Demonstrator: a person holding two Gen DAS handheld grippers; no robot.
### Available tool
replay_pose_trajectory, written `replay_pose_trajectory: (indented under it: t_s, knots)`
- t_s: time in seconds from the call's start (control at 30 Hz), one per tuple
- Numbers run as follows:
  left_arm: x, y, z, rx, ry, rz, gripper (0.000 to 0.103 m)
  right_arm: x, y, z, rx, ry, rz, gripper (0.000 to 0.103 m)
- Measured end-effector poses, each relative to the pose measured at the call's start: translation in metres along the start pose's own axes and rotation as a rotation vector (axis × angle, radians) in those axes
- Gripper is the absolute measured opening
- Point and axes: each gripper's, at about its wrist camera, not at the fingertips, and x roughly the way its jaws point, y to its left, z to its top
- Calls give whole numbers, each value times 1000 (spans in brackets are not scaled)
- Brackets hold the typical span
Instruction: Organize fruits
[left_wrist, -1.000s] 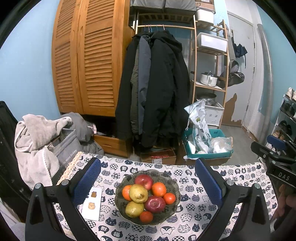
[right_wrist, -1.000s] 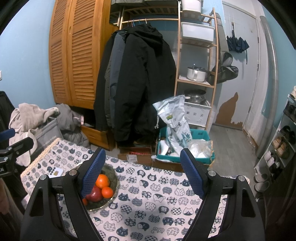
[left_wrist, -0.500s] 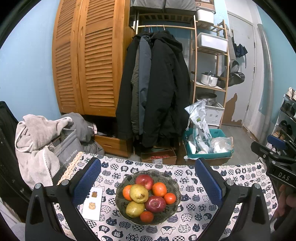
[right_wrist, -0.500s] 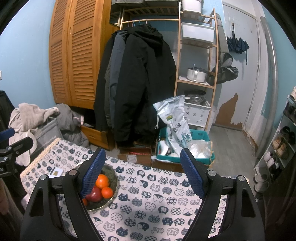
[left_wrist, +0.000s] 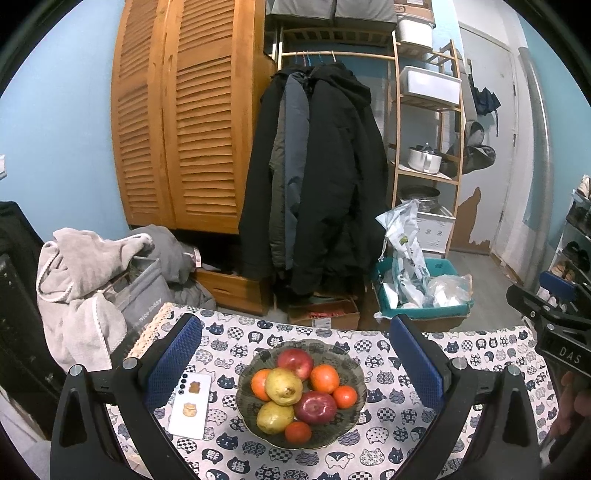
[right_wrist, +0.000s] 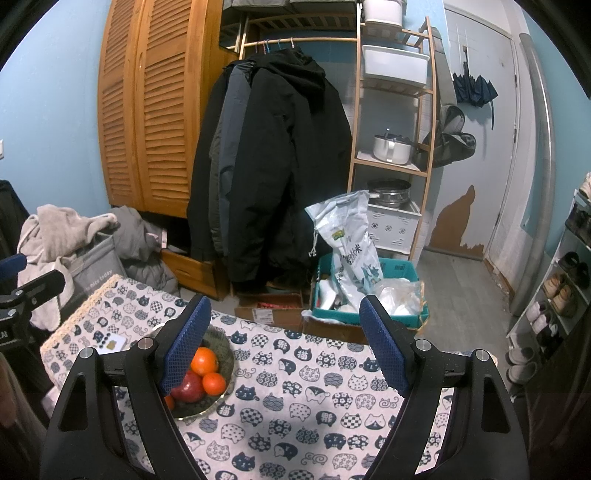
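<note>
A dark glass bowl (left_wrist: 352, 424) sits on the cat-print tablecloth (left_wrist: 399, 417). It holds two yellow pears (left_wrist: 283, 386), two red apples (left_wrist: 295, 361) and several oranges (left_wrist: 324, 378). My left gripper (left_wrist: 295, 354) hovers open above and in front of the bowl, nothing between its blue pads. My right gripper (right_wrist: 284, 339) is also open and empty, over the cloth to the right of the bowl (right_wrist: 224, 386). In the right wrist view its left finger hides part of the bowl; an orange (right_wrist: 204, 361) and an apple (right_wrist: 190, 386) show.
A white phone (left_wrist: 190, 404) lies on the cloth left of the bowl. Beyond the table's far edge are a laundry basket with clothes (left_wrist: 92, 280), hanging coats (left_wrist: 317, 177), a cardboard box (left_wrist: 321, 314) and a teal bin with bags (left_wrist: 417, 284). A shoe rack (right_wrist: 569, 280) stands right.
</note>
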Motion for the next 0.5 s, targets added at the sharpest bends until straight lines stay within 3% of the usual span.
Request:
replay_pose_trajectory:
  t_s: [0.5]
  knots:
    - [-4, -4, 3, 4, -14, -7, 102, 0, 0, 0, 0, -2, 0, 82]
